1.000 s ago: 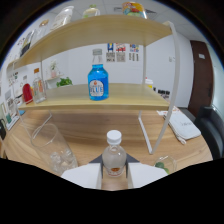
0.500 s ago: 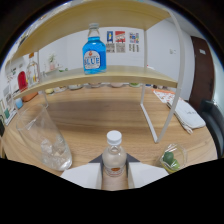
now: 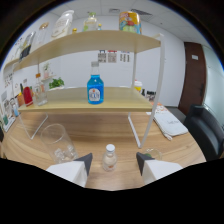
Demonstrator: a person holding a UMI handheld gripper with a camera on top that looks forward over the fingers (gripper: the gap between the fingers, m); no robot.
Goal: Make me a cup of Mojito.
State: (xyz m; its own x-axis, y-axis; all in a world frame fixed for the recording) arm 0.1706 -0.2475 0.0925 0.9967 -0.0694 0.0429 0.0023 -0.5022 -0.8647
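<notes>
A small clear bottle with a white cap (image 3: 109, 158) stands upright on the wooden table (image 3: 120, 135), between my fingers with a gap on each side. My gripper (image 3: 112, 161) is open around it, its fingertips (image 3: 84, 161) level with the bottle's shoulders. Just left of the left finger stands a clear glass (image 3: 57, 143) with ice cubes in it. A blue bottle (image 3: 95, 89) stands beyond them on the lower board of a wooden shelf (image 3: 75, 104).
The shelf's white legs (image 3: 150, 110) stand on the table ahead. A red bottle (image 3: 27, 94) and a green plant (image 3: 56, 82) sit at its left; several containers line the top board (image 3: 90, 36). A white cloth (image 3: 169, 123) and a black chair (image 3: 206, 131) are to the right.
The fingers have spread apart and let go of the small bottle, which now stands on the table. The gripper has drawn back a little, so the bottle looks smaller.
</notes>
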